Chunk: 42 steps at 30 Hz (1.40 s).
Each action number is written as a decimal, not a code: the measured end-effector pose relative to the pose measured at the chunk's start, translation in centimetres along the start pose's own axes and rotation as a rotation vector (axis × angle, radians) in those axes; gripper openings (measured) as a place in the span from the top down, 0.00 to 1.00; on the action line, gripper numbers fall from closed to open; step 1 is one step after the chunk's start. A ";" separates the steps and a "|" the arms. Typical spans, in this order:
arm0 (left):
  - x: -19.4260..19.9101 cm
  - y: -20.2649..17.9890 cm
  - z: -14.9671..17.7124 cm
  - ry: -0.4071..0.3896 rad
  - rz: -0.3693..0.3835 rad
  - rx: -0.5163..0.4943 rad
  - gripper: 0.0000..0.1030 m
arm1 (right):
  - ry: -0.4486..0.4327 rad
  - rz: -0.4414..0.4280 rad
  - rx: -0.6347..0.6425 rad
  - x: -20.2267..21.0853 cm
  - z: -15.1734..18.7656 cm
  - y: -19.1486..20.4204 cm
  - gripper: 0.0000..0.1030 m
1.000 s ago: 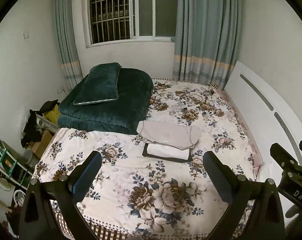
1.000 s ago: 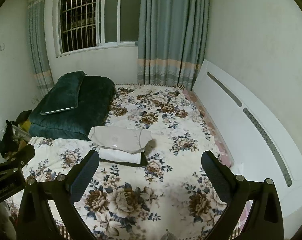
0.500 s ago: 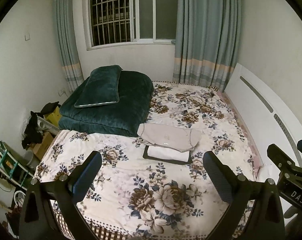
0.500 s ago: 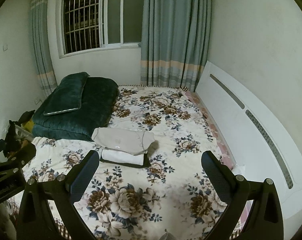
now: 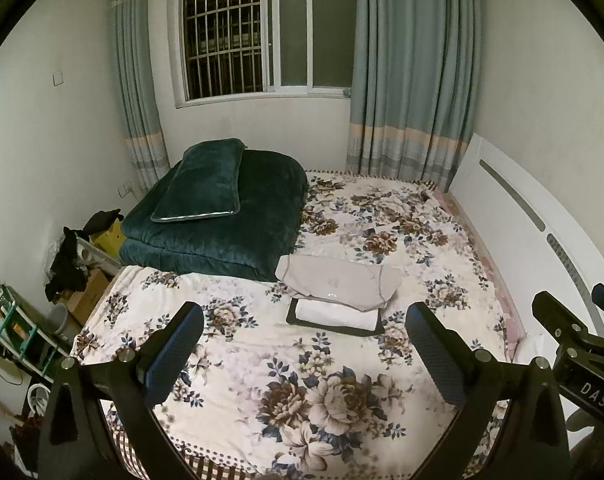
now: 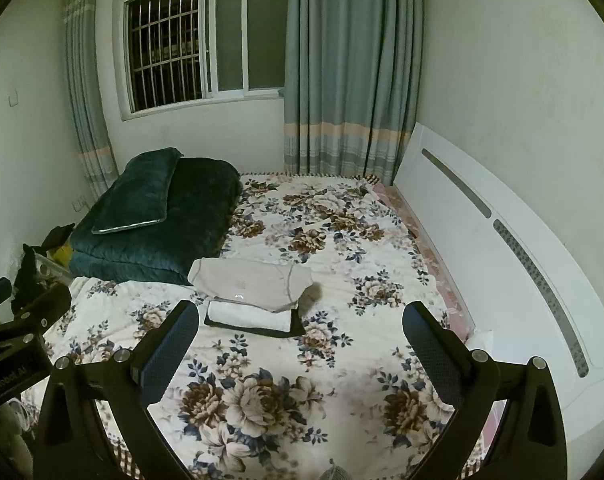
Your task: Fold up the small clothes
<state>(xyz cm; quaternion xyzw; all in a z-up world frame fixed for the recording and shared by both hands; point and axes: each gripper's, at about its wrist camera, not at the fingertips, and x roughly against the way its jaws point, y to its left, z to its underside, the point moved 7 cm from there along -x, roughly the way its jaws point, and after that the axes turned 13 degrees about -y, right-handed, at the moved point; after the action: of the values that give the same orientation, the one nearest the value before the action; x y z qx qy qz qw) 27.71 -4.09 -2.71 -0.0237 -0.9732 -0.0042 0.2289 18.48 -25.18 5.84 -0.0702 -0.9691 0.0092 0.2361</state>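
Left wrist: clothes pile (image 5: 336, 298) beyond fingers (image 5: 173, 354).

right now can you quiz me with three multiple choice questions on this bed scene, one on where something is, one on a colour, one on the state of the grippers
1. Where does the beige garment lie?
A. on the white folded cloth in the middle of the bed
B. on the green pillow
C. on the floor by the shelf

2. What colour is the folded quilt at the far left of the bed?
A. red
B. dark green
C. yellow

3. How do the left gripper and right gripper stand?
A. both shut on the beige garment
B. left one shut on the pillow
C. both open and holding nothing

Answers:
1 A, the beige piece overlaps the white cloth, which lies on a dark piece.
2 B, quilt and pillow are both dark green.
3 C, each view shows the fingers wide apart above the bed.
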 end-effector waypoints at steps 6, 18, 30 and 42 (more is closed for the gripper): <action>0.1 0.0 -0.1 0.001 -0.002 0.003 0.00 | -0.001 -0.003 0.003 0.2 -0.4 0.5 0.00; 0.2 -0.1 0.0 -0.001 -0.003 0.005 0.00 | 0.009 -0.002 0.002 0.8 -0.8 0.5 0.00; 0.4 -0.3 0.0 -0.005 -0.006 0.006 0.00 | 0.006 0.000 0.001 1.1 -0.6 0.4 0.00; 0.5 -0.3 0.2 -0.007 -0.009 0.008 0.00 | 0.006 0.001 0.000 1.2 -0.3 0.3 0.00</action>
<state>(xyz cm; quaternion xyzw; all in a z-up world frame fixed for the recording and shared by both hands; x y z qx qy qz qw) 27.16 -4.37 -2.61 -0.0186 -0.9740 -0.0014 0.2257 17.64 -24.70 6.66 -0.0707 -0.9684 0.0089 0.2389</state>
